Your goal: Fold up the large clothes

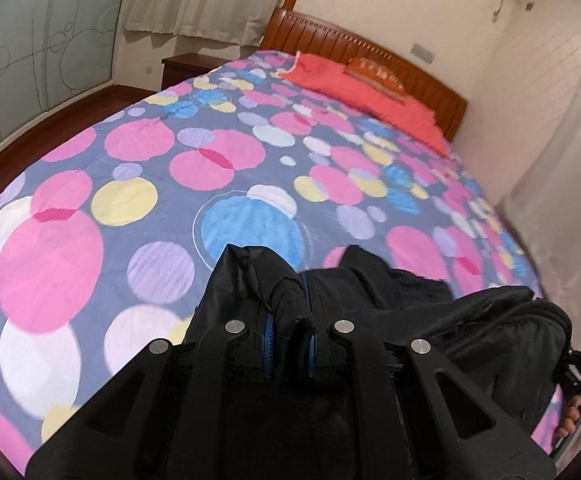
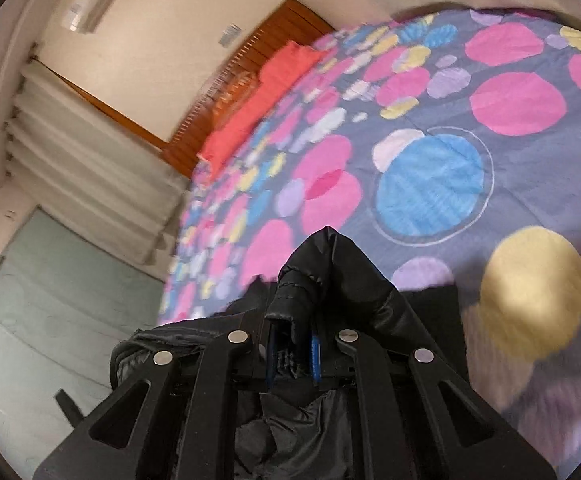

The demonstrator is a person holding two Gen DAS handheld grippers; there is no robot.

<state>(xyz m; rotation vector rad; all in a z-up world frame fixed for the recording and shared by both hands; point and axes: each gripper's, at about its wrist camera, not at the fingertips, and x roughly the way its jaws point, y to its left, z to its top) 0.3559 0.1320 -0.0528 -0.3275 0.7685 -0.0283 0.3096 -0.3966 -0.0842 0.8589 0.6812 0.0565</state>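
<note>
1. Black padded jacket bunches nearest the lens, hanging from both jaws above the spotted bedspread.
2. Left gripper pinches a narrow fold of it.
3. Right gripper clamps a quilted edge; I judge both should travel level, keeping the cloth taut.

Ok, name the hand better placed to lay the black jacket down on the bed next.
Neither alone, though the left has a slight edge. The left gripper and right gripper are both shut on the black jacket. The left faces the wider open spread of the bedspread; the right sits near the bed's edge.
</note>
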